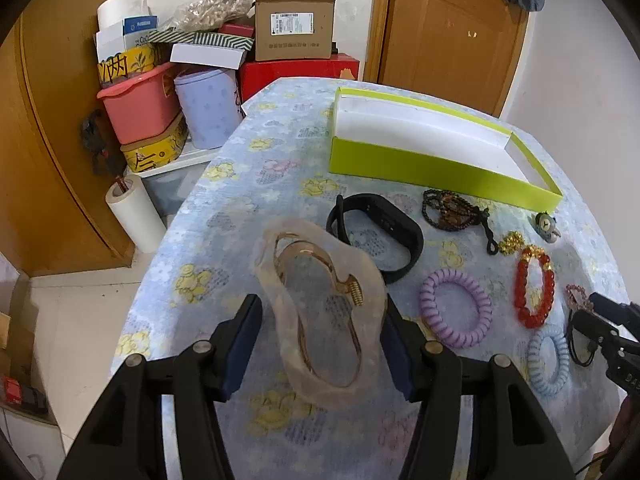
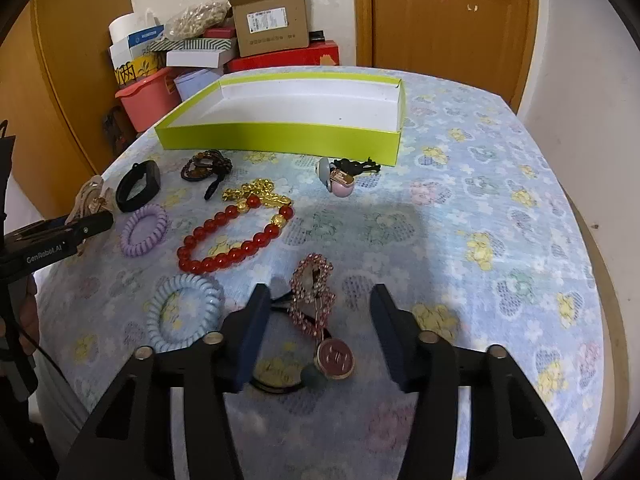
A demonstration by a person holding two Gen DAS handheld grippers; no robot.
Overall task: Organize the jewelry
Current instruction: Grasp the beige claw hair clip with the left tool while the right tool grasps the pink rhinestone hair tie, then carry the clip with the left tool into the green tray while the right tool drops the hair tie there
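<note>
My left gripper [image 1: 320, 328] is open around a translucent hair claw clip [image 1: 320, 308] with a gold frame, lying on the table between the fingers. My right gripper [image 2: 320, 320] is open over a pink rhinestone hair clip [image 2: 314, 292] with a round pink charm [image 2: 334, 360]. On the table lie a black watch band [image 1: 376, 232], dark bead strings [image 1: 452, 210], a purple coil tie [image 1: 454, 306], a red bead bracelet [image 2: 236, 236], a gold chain [image 2: 256, 194] and a blue coil tie [image 2: 184, 306]. An open green box [image 2: 280, 138], white inside, stands at the back.
A small pink and grey trinket [image 2: 338, 180] with black ties lies near the box front. Stacked boxes, a pink basket [image 1: 140, 108] and paper rolls stand left of the floral-cloth table [image 2: 480, 220]. A wooden door [image 1: 452, 32] is behind.
</note>
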